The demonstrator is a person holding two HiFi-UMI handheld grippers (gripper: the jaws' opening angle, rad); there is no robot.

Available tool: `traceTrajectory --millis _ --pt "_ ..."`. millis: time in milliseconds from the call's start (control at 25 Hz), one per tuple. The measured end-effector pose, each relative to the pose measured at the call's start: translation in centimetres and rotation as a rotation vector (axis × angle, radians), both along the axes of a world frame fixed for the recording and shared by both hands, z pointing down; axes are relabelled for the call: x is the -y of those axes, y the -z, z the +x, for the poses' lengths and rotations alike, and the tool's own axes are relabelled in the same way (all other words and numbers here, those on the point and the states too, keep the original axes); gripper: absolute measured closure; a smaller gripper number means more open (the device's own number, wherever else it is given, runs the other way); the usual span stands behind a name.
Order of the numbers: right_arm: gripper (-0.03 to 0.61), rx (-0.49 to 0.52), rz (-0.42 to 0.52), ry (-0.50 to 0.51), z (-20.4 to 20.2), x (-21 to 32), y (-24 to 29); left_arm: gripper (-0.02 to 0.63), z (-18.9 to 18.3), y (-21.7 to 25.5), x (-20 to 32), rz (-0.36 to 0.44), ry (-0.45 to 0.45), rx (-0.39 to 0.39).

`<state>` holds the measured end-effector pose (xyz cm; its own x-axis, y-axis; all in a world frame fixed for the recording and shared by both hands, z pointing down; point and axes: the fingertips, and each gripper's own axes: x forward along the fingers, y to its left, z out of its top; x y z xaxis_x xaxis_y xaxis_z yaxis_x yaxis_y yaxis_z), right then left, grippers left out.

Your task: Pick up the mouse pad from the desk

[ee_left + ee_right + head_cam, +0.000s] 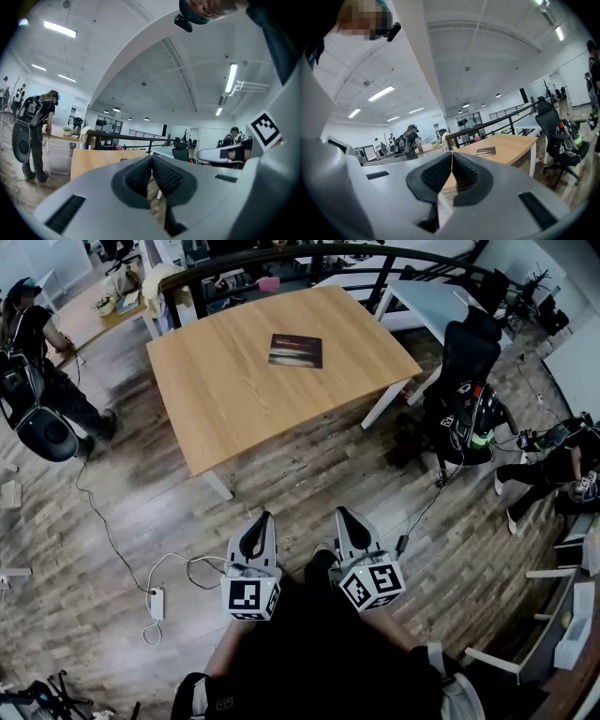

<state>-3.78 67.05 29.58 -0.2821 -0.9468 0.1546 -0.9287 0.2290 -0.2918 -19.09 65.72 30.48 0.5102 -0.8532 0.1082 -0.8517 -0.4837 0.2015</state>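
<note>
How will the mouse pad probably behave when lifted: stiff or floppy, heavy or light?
The mouse pad lies very flat and thin on the desk, so it is probably light and may bend when lifted by one edge. With no raised edge showing, it may be hard to catch.

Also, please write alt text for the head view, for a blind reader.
A dark mouse pad lies alone on a wooden desk, seen from above. Nearer the camera, the left gripper and right gripper, both shut and empty, are over the floor, short of the desk.
</note>
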Motion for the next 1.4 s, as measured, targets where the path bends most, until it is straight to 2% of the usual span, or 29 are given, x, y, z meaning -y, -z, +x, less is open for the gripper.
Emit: traceTrajectory --millis 360,680,920,1400 --pt "0.548 0.009 -0.003 0.008 -1.8 1.9 -0.7 0.591 -1.5 -0.7 1.2 -0.009 0.002 0.004" --pt "0.548 0.018 0.0 0.03 -1.2 6.9 -1.0 0.591 -1.0 -0.9 5.7 -0.019 0.026 0.022" --pt "0.548 0.021 -0.009 0.027 1.3 12.2 -1.5 0.591 1.4 -1.6 11.1 -0.033 0.026 0.027" --pt "0.548 0.038 -0.04 0.029 9.0 24.3 -2.0 0.591 8.9 -1.2 23.7 -0.048 0.03 0.059"
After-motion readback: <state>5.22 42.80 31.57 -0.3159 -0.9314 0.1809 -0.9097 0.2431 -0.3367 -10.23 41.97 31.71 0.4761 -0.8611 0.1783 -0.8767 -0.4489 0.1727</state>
